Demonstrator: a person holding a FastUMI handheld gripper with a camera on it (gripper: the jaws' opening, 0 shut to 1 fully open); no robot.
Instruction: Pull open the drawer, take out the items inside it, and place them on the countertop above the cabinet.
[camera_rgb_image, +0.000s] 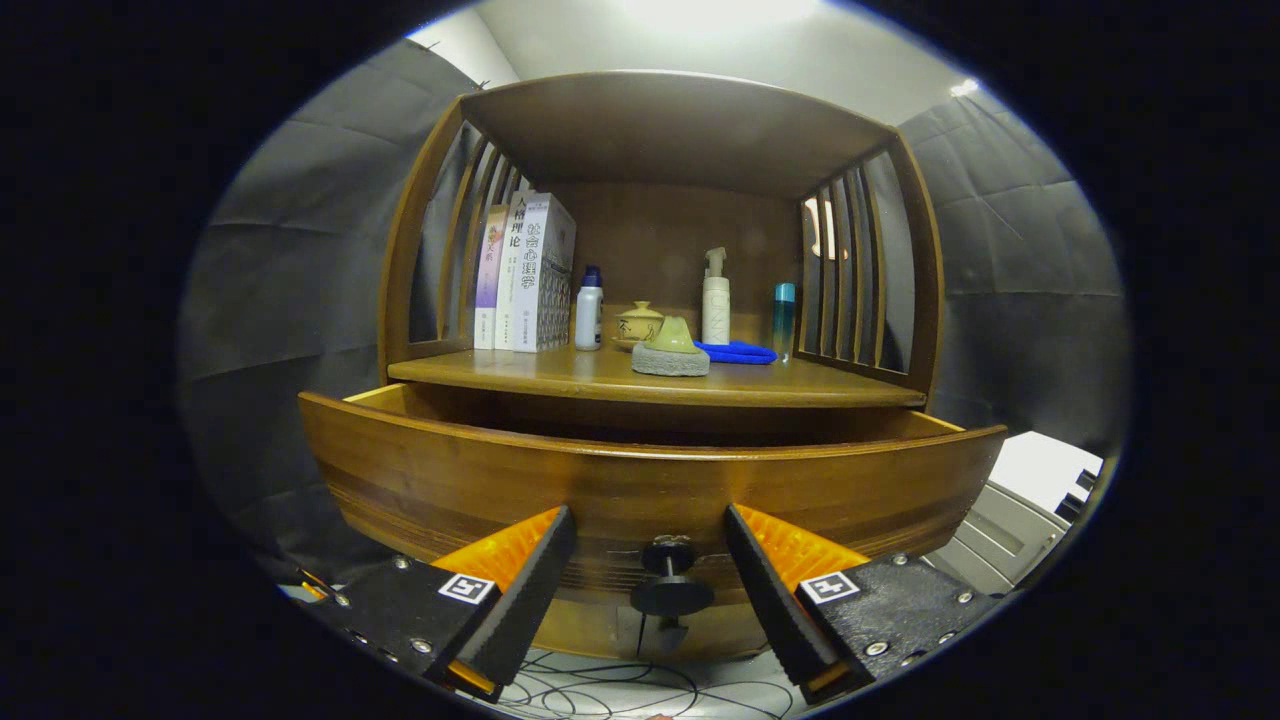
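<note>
Wood everywhere ahead, warm brown and glossy. Lowest in the frame, gripper (650, 560) with fingers (520, 590) spread apart, clamped on nothing. Centred in the gap between them, not touching either, dark round knob (671, 582) on the drawer front. Drawer (480, 480) pulled out toward the camera, curved front spanning the lower middle of the frame; inside hidden behind the front panel, contents impossible to tell. Under the drawer, at the bottom centre, thin dark cables (600, 690) on a pale floor.

Above and behind the drawer, countertop (800, 385) across the middle of the frame. Near its front edge, green cone-shaped object on a grey pad (671, 350). Just right of that, folded blue cloth (737, 352). Further back, left to right: upright books (527, 272), small white bottle with dark cap (589, 310), lidded ceramic cup (638, 324), tall white pump bottle (715, 300), slim teal bottle (783, 318). Slatted side panels at left and right of the shelf.
</note>
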